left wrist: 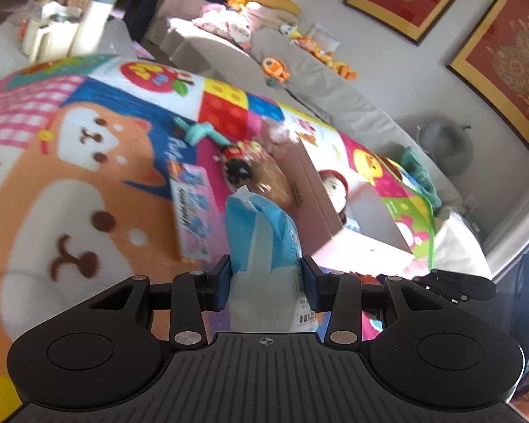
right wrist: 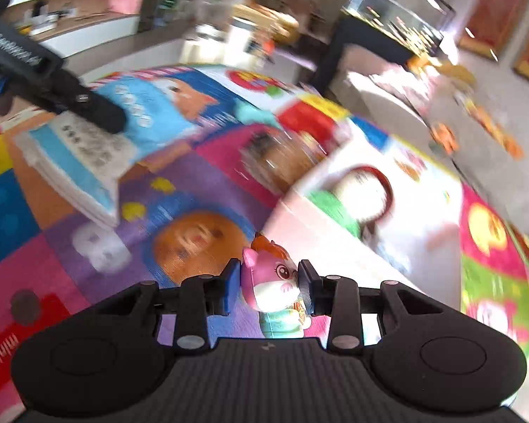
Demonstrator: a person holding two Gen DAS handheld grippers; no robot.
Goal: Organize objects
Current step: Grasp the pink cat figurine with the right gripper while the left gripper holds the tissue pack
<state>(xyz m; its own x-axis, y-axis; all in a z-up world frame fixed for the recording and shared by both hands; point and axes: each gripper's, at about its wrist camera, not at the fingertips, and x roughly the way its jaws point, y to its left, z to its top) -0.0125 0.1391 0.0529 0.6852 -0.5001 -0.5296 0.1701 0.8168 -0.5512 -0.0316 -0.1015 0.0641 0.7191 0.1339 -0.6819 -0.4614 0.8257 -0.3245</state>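
The left gripper [left wrist: 266, 275] pinches a blue-and-white packet [left wrist: 264, 243] between its pads, held above the colourful play mat [left wrist: 70, 162] just short of the open white box [left wrist: 366, 218]. The right gripper [right wrist: 268, 283] clamps a pink toy figure [right wrist: 273, 278], also beside that box [right wrist: 338, 232]; a red-capped plush [left wrist: 335, 187] lies inside it.

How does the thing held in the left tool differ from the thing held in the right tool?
The left tool grips a blue and white soft pack; the right tool grips a pink animal figurine. The soft pack is a flat, crinkly pouch, while the figurine is a rounded, hard-looking toy with a face. The pack sticks out well past the pads; the figurine barely does. Both are clamped between blue pads above the colourful play mat.
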